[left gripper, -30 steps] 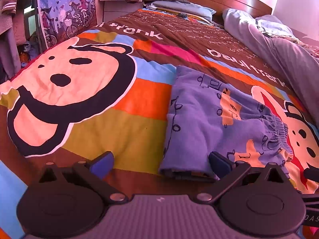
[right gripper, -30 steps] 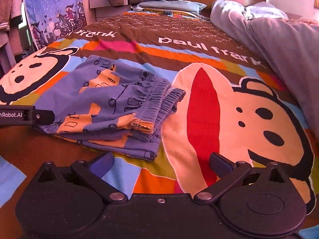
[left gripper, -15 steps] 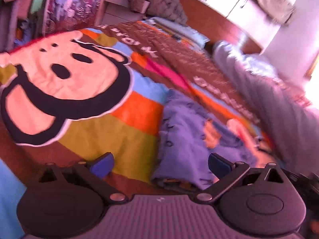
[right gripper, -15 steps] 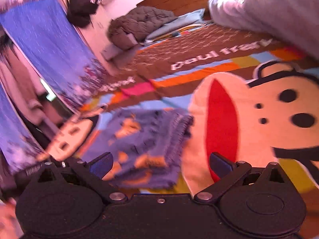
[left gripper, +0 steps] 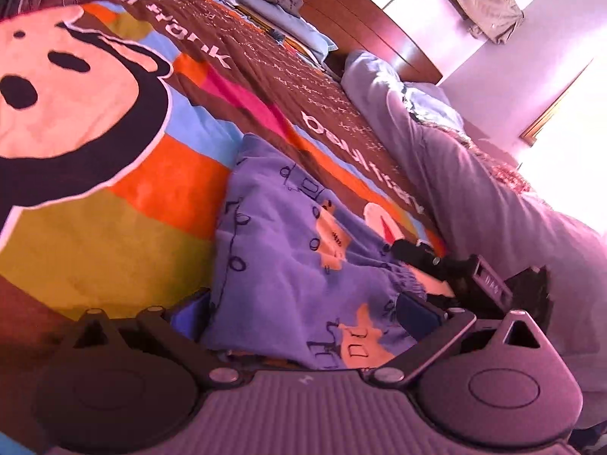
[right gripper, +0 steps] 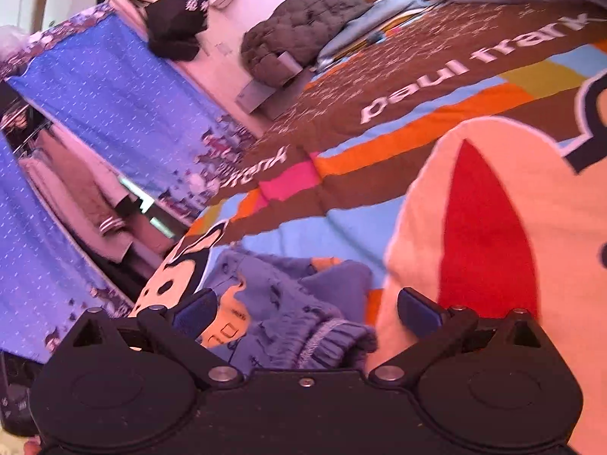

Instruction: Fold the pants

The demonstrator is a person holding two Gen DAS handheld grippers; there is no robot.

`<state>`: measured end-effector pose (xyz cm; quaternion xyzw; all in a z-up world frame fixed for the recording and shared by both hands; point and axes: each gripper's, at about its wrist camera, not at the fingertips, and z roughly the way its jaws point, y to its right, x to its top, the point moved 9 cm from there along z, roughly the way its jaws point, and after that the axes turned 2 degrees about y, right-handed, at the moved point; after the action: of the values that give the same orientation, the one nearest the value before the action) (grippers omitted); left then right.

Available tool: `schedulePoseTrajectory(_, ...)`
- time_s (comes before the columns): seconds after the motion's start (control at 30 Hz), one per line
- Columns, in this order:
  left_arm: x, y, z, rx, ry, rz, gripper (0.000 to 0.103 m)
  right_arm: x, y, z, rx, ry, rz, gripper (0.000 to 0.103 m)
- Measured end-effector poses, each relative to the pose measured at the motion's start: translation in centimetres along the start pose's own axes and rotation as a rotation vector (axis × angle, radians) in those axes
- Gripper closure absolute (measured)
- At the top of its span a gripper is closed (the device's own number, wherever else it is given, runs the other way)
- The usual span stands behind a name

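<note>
The folded purple pants (left gripper: 288, 250) with orange prints lie on the colourful monkey bedspread (left gripper: 98, 227). My left gripper (left gripper: 303, 313) is open, tilted, its blue fingers on either side of the pants' near edge. My right gripper (right gripper: 307, 309) is open too, tilted the other way, its fingers straddling the elastic waistband (right gripper: 326, 341) of the pants (right gripper: 273, 303). The right gripper's dark body shows in the left wrist view (left gripper: 455, 273) at the waistband end.
A lilac duvet (left gripper: 474, 189) is bunched along the right side of the bed. Pillows and a grey quilted jacket (right gripper: 299, 34) lie at the wooden headboard. A blue patterned curtain (right gripper: 114, 113) and hanging clothes stand left of the bed.
Both grippers have rolled to tilted poses and moved in close over the pants, the left at the near edge, the right at the waistband. Both stay open.
</note>
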<state>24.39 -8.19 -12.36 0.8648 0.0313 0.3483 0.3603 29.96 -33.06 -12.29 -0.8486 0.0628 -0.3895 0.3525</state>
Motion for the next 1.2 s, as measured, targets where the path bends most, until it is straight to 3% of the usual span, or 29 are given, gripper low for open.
schedulePoseTrajectory(0.07,0.2,-0.3,0.1,-0.020,0.007,-0.027,0.001,-0.3,-0.3,-0.1,0.012,-0.001,-0.016,0.006)
schedulePoseTrajectory(0.13,0.4,-0.7,0.1,-0.025,0.016,-0.056,0.007,-0.7,-0.6,-0.1,0.029,-0.015,-0.014,0.031)
schedulePoseTrajectory(0.17,0.4,-0.9,0.2,-0.020,0.020,-0.065,0.009,-0.9,-0.5,0.0,0.023,-0.023,-0.009,0.034)
schedulePoseTrajectory(0.23,0.5,-1.3,0.3,-0.012,0.026,-0.079,0.017,-0.9,-0.3,-0.2,-0.005,-0.016,-0.008,0.056)
schedulePoseTrajectory(0.3,0.5,-1.5,0.1,-0.003,0.032,-0.091,0.024,-0.9,0.2,-0.3,-0.024,-0.006,0.022,0.064)
schedulePoseTrajectory(0.37,0.6,-1.8,0.1,0.014,0.037,-0.101,0.032,-0.9,0.5,-0.4,-0.026,0.001,0.042,0.067)
schedulePoseTrajectory(0.5,0.5,-2.7,0.0,0.077,0.039,-0.123,0.060,-1.2,0.2,-0.7,-0.074,0.023,0.015,0.071)
schedulePoseTrajectory(0.63,0.8,-2.5,0.0,0.144,0.020,-0.103,0.072,-1.5,-1.9,-1.7,-0.153,0.102,-0.115,0.079)
schedulePoseTrajectory(0.8,2.3,0.9,-1.5,0.246,0.039,0.012,0.076,-2.0,-5.8,-2.8,-0.217,0.190,-0.277,0.083)
schedulePoseTrajectory(1.03,3.1,7.5,-5.7,0.298,0.082,0.271,0.076,-1.5,-8.4,-6.0,-0.187,0.274,-0.213,0.084)
schedulePoseTrajectory(1.2,1.3,8.7,-8.1,0.303,0.061,0.281,0.076,-2.3,-9.9,-8.9,-0.172,0.308,-0.161,0.084)
